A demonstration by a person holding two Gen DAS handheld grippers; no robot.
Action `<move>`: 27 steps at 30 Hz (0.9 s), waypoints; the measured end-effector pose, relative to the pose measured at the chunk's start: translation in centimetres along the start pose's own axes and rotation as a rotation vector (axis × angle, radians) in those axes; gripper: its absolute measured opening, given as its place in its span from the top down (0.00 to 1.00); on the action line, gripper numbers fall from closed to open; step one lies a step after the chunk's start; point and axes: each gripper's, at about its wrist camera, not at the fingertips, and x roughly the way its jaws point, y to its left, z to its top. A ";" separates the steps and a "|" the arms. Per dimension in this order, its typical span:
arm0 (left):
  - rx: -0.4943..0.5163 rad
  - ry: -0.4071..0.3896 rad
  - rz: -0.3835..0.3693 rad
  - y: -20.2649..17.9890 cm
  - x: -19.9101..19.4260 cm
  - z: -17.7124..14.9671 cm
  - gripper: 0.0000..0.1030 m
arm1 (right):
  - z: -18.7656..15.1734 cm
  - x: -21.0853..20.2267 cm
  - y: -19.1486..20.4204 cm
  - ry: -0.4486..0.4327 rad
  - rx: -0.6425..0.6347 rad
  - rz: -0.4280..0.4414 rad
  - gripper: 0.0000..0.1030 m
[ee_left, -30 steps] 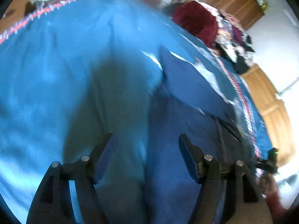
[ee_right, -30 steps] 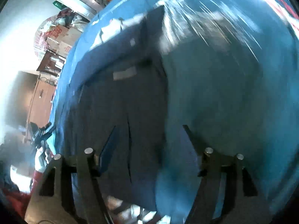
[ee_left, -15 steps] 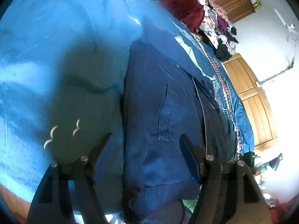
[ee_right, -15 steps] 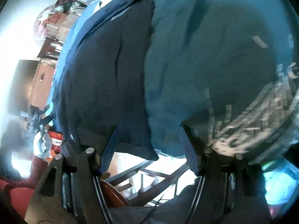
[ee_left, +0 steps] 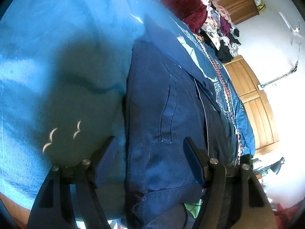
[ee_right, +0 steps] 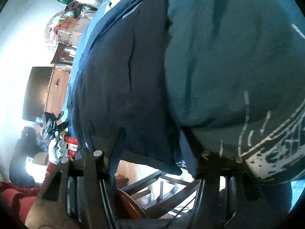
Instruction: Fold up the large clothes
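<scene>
A cluttered bedroom: wooden wardrobe doors (ee_left: 253,103) fill the right of the left wrist view, and a heap of clothes (ee_left: 213,24) sits at the upper right, beyond a bed under a blue bedspread (ee_left: 57,57).

The left gripper (ee_left: 150,158) sits at the bottom centre of its frame, its fingers spread wide and holding nothing, with the near hem of a navy garment (ee_left: 164,103) lying between and just under them. The right gripper (ee_right: 154,148), at the bottom centre of its own frame, is likewise spread and empty, poised over the opposite near corner of the same cloth where it overhangs the bed's edge. In that view the left gripper shows small at the lower left, held in a white-gloved hand (ee_right: 57,150).

The garment lies flat along the bedspread, running from the lower middle toward the top of both frames, with a pocket seam (ee_left: 167,110) showing in the left wrist view.

It looks like thick, soft woven cloth: heavy enough to drape and sag, not slippery, nothing to break. The best hold is probably each near hem corner, pinching both layers together so that the fold lifts evenly.
</scene>
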 end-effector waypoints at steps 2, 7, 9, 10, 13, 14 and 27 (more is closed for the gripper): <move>0.003 0.002 -0.001 0.0 0.0 -0.1 0.30 | -0.2 0.3 0.4 0.023 -0.005 0.020 0.45; 0.030 0.027 0.009 -0.2 -0.3 -0.2 0.30 | -0.7 0.5 0.8 0.041 -0.027 0.025 0.45; 0.042 0.041 0.015 -0.2 -0.6 -0.4 0.30 | -0.7 0.5 0.8 0.039 -0.022 0.031 0.45; 0.048 0.046 0.017 -0.2 -0.7 -0.5 0.30 | -0.7 0.6 0.8 0.038 -0.020 0.033 0.45; 0.063 0.063 0.013 -0.3 -0.9 -0.9 0.30 | -0.6 0.7 0.9 0.039 -0.022 0.032 0.45; 0.068 0.070 0.015 -0.4 -0.8 -1.1 0.30 | -0.6 0.7 0.9 0.038 -0.021 0.033 0.45; 0.181 0.178 0.064 -1.9 0.8 -3.0 0.47 | -0.9 0.3 1.8 0.031 -0.051 0.017 0.50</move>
